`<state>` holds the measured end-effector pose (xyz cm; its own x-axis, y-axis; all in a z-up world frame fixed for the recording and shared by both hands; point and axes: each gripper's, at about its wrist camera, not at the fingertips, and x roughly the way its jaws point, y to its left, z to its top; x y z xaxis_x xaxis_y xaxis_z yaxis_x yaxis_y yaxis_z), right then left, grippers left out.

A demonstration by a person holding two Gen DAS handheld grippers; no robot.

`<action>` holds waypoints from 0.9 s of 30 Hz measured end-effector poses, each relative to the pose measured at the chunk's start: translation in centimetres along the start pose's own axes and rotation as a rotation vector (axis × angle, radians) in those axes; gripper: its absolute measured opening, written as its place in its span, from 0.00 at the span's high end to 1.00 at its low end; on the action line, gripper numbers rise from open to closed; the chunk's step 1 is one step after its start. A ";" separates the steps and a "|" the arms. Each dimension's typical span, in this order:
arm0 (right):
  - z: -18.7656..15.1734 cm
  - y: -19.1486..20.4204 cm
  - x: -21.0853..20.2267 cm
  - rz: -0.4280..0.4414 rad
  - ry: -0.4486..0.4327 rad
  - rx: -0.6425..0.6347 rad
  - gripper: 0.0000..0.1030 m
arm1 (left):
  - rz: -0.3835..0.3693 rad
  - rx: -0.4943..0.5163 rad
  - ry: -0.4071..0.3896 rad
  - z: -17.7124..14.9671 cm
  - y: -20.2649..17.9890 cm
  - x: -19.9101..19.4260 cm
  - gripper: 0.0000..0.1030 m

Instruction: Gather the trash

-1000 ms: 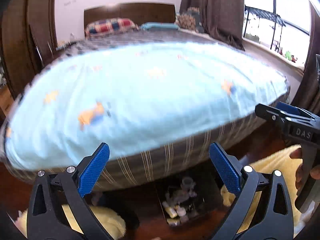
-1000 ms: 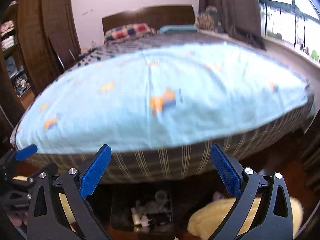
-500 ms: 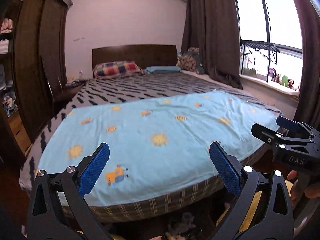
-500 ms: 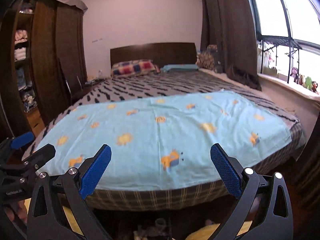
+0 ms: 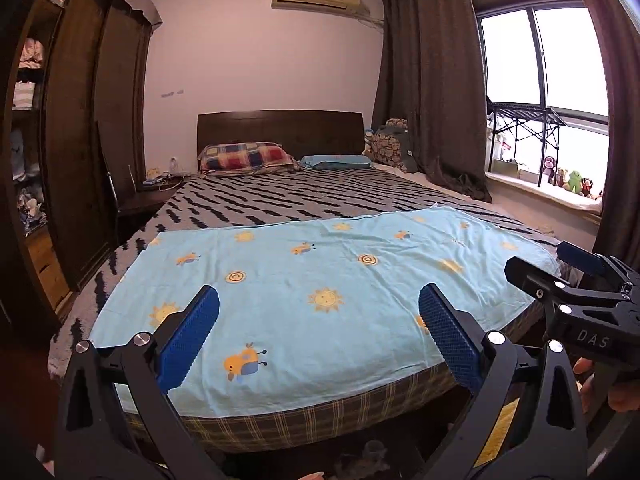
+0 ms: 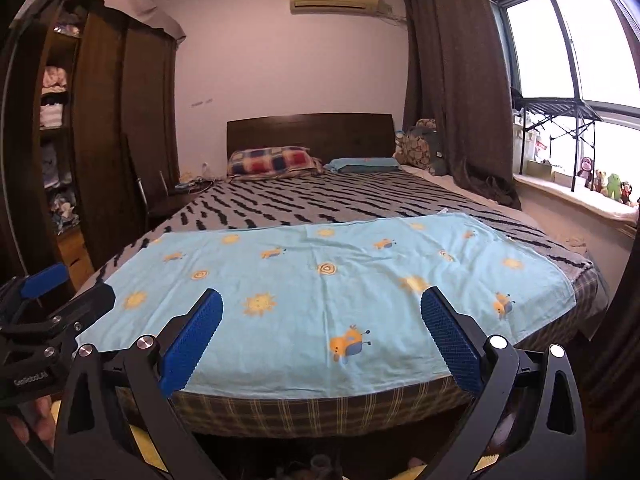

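Note:
My left gripper (image 5: 318,340) is open and empty, held above the foot of a bed (image 5: 304,200). My right gripper (image 6: 320,340) is open and empty too, level with it; it shows at the right edge of the left wrist view (image 5: 576,292). A light blue sheet (image 5: 320,292) with suns and bees covers the near end of the bed. A dark bin of small bottles and scraps (image 5: 368,460) sits on the floor below the bed's foot, mostly cut off by the frame edge. No trash shows on the bed.
A dark wardrobe (image 5: 88,140) with open shelves stands at the left, a chair (image 5: 120,196) beside the bed. Dark curtains (image 5: 428,100) and a window sill with toys (image 5: 568,180) are at the right. Yellow slippers (image 6: 492,464) lie on the floor.
Both grippers have tilted up from the floor and the bin under the bed's foot toward the bed top and the room. Both stay open and empty.

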<state>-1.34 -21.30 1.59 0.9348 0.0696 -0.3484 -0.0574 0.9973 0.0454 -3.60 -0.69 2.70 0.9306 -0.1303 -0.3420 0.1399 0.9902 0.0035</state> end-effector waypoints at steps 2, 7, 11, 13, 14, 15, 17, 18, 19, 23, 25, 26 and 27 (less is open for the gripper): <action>-0.1 0.1 0.0 -0.009 -0.004 -0.007 0.03 | 0.002 -0.001 -0.003 0.0 0.1 -0.1 0.08; -0.2 0.2 0.0 -0.002 0.002 -0.014 0.03 | 0.004 -0.005 -0.006 0.0 0.2 -0.1 0.08; -0.4 0.4 0.1 -0.004 0.008 -0.021 0.03 | 0.015 -0.006 -0.003 -0.1 0.4 0.1 0.08; -0.3 0.4 0.1 -0.008 0.008 -0.020 0.03 | 0.016 -0.007 -0.003 -0.1 0.4 0.1 0.08; -0.3 0.4 0.2 -0.009 0.009 -0.019 0.03 | 0.018 -0.007 -0.004 -0.1 0.5 0.1 0.08; -0.3 0.4 0.2 -0.010 0.009 -0.017 0.03 | 0.020 -0.008 -0.006 -0.1 0.6 0.1 0.08; -0.2 0.3 0.2 -0.010 0.007 -0.012 0.03 | 0.023 -0.011 -0.009 -0.1 0.7 0.0 0.08; -0.2 0.2 0.2 -0.010 0.006 -0.012 0.03 | 0.025 -0.013 -0.010 -0.1 0.7 0.0 0.08; -0.2 0.2 0.1 -0.008 0.004 -0.011 0.03 | 0.026 -0.014 -0.011 -0.1 0.7 0.0 0.08; -0.2 0.0 0.1 -0.007 0.001 -0.005 0.03 | 0.030 -0.013 -0.011 -0.1 0.7 0.0 0.08; -0.3 -0.1 0.1 -0.005 0.000 -0.003 0.03 | 0.029 -0.012 -0.014 -0.1 0.7 0.0 0.08; -0.3 -0.1 0.1 -0.006 -0.001 -0.002 0.03 | 0.029 -0.013 -0.014 -0.1 0.6 0.0 0.08; -0.3 -0.1 0.1 -0.007 -0.001 0.000 0.03 | 0.029 -0.013 -0.014 -0.1 0.7 0.0 0.08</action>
<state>-1.37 -21.41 1.29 0.9355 0.0625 -0.3477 -0.0508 0.9978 0.0427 -3.56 -0.03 2.62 0.9388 -0.1024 -0.3287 0.1086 0.9941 0.0004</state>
